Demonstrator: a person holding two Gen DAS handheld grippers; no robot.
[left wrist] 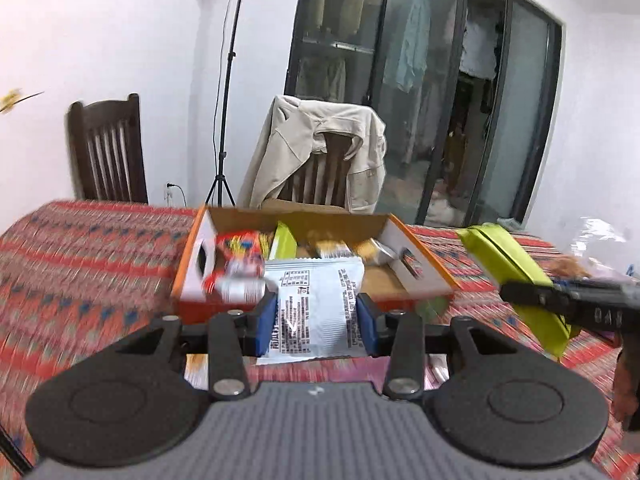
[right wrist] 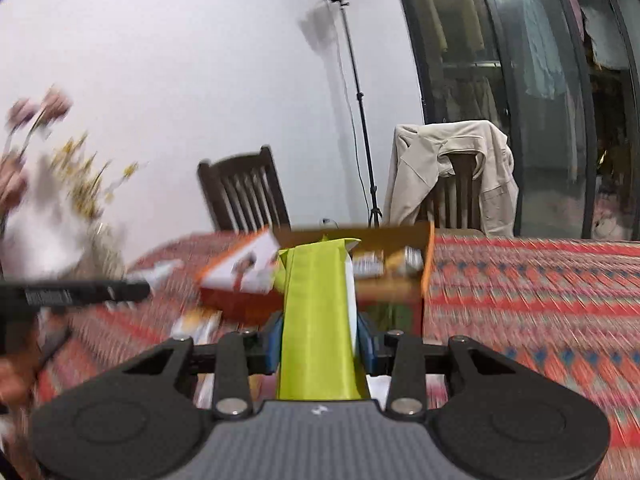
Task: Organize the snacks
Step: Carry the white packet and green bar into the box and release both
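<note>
My left gripper (left wrist: pixel 316 320) is shut on a white snack packet (left wrist: pixel 316 300) with black print, held above the table just in front of the open cardboard box (left wrist: pixel 192 256). The box has orange and white walls and holds several snack packs. My right gripper (right wrist: pixel 318 340) is shut on a lime-green snack packet (right wrist: pixel 316 312), also held above the table short of the box (right wrist: pixel 400 236). That green packet (left wrist: pixel 516 276) and the right gripper show at the right of the left wrist view. The left gripper's body (right wrist: pixel 80 292) shows at the left of the right wrist view.
The table wears a red patterned cloth (left wrist: pixel 80 256). Loose snack packs (right wrist: pixel 196 324) lie on it near the box. A vase of flowers (right wrist: pixel 80 200) stands at the left. Two wooden chairs (left wrist: pixel 108 152), one with a beige jacket (left wrist: pixel 320 148), and a light stand (left wrist: pixel 224 120) are behind the table.
</note>
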